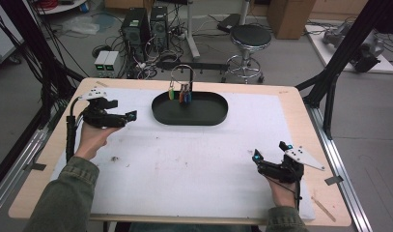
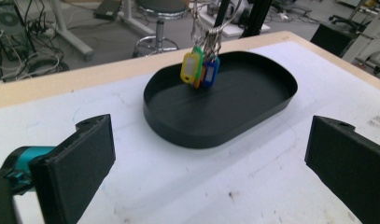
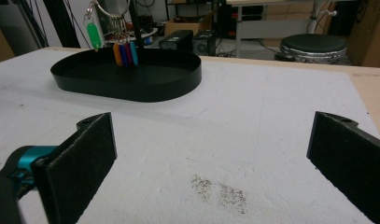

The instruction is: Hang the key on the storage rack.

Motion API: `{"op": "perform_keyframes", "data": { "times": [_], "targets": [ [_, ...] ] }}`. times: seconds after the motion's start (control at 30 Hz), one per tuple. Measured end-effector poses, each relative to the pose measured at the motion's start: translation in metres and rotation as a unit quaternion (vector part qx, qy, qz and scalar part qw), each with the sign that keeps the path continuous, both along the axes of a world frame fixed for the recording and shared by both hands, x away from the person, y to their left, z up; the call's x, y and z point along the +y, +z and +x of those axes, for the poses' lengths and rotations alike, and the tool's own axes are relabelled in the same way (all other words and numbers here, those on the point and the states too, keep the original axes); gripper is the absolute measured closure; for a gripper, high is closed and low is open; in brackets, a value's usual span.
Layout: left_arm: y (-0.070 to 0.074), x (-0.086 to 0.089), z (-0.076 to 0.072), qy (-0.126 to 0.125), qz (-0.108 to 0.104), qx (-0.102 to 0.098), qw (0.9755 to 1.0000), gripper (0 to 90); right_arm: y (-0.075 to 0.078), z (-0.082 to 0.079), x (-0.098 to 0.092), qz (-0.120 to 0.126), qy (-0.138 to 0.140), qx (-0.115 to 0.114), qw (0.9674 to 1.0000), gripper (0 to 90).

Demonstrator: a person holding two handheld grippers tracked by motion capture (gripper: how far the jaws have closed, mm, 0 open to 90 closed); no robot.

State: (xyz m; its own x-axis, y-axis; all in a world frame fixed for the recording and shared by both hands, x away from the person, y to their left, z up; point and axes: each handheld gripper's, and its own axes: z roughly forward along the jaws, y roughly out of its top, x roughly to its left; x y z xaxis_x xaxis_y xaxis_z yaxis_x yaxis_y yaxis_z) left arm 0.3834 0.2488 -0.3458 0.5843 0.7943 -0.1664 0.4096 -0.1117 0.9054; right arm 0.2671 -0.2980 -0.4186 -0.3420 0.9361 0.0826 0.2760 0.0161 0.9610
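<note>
Near the desk's far edge, a black oval tray [image 1: 189, 118] sits under hanging colored key tags [image 2: 200, 70] | left gripper [image 1: 118, 117] by the left edge, jaws apart, empty | right gripper [image 1: 270, 153] near the front right corner, jaws apart, empty

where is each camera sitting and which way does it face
High view: above the person's side, looking forward and down on the table; both forearms, left gripper, right gripper.
Left gripper view: between its open jaws, facing the black oval tray.
Right gripper view: low, open jaws, tray farther off.
Shared: tray, hanging key tags.
</note>
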Motion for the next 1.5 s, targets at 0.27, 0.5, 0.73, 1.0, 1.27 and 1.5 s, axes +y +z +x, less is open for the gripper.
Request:
{"op": "perform_keyframes", "data": {
  "times": [0.27, 0.5, 0.73, 1.0, 1.27, 1.5],
  "targets": [
    [-0.008, 0.02, -0.016, 0.023, -0.008, -0.015, 0.9996, 2.1, 0.0, 0.0, 0.001, -0.001, 0.0, 0.004, 1.0, 0.3],
    [-0.017, 0.038, -0.025, 0.048, -0.014, -0.019, 0.9986, 2.1, 0.0, -0.001, 0.001, -0.003, 0.001, 0.004, 1.0, 0.3],
    [-0.028, 0.061, -0.037, 0.079, -0.033, -0.026, 0.996, 2.1, 0.0, -0.001, 0.0, -0.003, -0.002, 0.001, 1.0, 0.3],
    [-0.035, 0.075, -0.049, 0.109, -0.041, -0.034, 0.9926, 2.1, 0.0, -0.002, 0.001, -0.004, -0.001, 0.003, 1.0, 0.3],
    [-0.05, 0.086, -0.065, 0.14, -0.042, -0.042, 0.9884, 2.1, 0.0, -0.001, 0.0, -0.008, -0.001, 0.002, 1.0, 0.3],
    [-0.06, 0.09, -0.075, 0.151, -0.041, -0.059, 0.9859, 2.1, 0.0, -0.002, 0.001, -0.011, 0.0, 0.002, 0.9999, 0.3]
  ]
}}
